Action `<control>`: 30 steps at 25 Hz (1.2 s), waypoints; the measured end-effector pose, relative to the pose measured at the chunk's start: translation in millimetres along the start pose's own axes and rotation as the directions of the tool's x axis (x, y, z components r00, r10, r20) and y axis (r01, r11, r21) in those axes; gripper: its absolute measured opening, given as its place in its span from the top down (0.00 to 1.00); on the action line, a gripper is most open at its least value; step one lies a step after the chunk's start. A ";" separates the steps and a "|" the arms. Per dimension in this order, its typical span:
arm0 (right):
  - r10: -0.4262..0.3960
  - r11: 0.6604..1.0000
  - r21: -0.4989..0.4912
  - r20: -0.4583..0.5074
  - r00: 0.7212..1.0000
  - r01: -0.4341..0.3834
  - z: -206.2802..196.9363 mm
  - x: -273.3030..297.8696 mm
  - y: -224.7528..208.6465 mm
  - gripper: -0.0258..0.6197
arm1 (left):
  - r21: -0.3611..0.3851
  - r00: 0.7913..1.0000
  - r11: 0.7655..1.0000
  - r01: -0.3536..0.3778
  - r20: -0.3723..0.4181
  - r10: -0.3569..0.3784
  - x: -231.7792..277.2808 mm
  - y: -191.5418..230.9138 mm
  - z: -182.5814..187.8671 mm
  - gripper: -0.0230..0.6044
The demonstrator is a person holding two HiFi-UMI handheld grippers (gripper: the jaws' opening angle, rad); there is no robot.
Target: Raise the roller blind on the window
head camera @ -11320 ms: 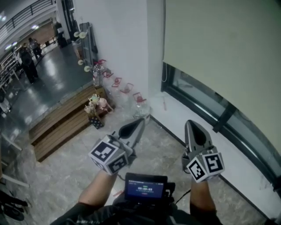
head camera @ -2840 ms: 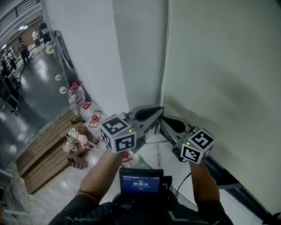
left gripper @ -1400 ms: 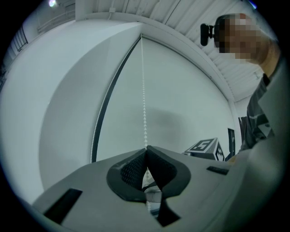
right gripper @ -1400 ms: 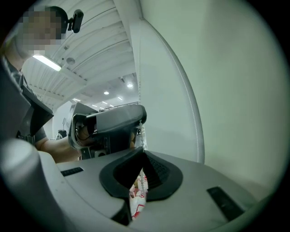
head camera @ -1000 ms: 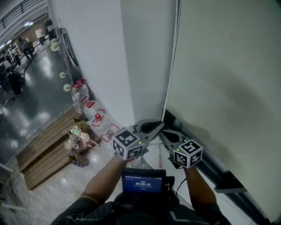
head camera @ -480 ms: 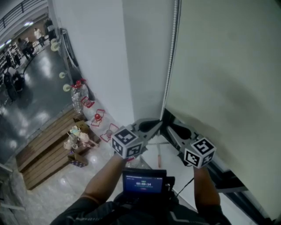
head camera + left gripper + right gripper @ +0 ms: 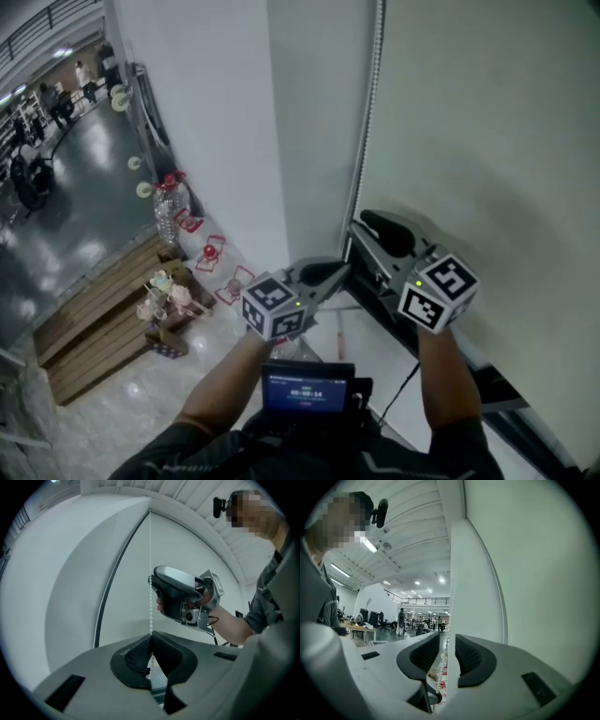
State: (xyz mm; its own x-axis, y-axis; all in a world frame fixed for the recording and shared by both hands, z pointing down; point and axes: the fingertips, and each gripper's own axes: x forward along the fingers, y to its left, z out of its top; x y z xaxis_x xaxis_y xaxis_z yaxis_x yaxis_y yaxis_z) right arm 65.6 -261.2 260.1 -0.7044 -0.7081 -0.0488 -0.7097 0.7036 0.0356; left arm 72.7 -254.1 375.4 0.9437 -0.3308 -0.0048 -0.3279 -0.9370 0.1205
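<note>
The pale roller blind (image 7: pixel 487 141) hangs over the window at the right. Its white bead chain (image 7: pixel 366 141) runs down the blind's left edge. My left gripper (image 7: pixel 343 269) is level, below the right one, and shut on the chain (image 7: pixel 150 564), which enters its closed jaws (image 7: pixel 150 639). My right gripper (image 7: pixel 367 221) is higher on the same chain. Its jaws (image 7: pixel 447 639) have just been opening and now stand apart, with the chain (image 7: pixel 446 651) hanging loose between the pads.
A white wall (image 7: pixel 216 112) stands left of the window. The dark window frame (image 7: pixel 487 394) shows under the blind's bottom bar. Below left are wooden steps (image 7: pixel 103 309), bottles and red items (image 7: pixel 211 253). A small screen (image 7: pixel 307 392) sits at my chest.
My right gripper has let go of the chain, opened its jaws and risen well above the left gripper. The left gripper has kept its place and its grip.
</note>
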 end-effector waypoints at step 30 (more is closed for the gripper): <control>-0.021 0.999 0.049 0.008 1.000 0.020 -19.4 4.1 -2.6 0.96 | -0.037 0.999 0.999 0.023 -0.029 -0.024 7.0 -4.9 -24.6 0.96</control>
State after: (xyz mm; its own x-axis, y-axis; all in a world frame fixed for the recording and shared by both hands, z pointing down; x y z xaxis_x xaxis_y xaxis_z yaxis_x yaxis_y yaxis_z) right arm 64.3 -267.1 279.3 -0.6895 -0.7220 -0.0580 -0.7226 0.6912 -0.0143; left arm 82.0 -249.1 399.2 0.9521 -0.3050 0.0209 -0.3044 -0.9395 0.1573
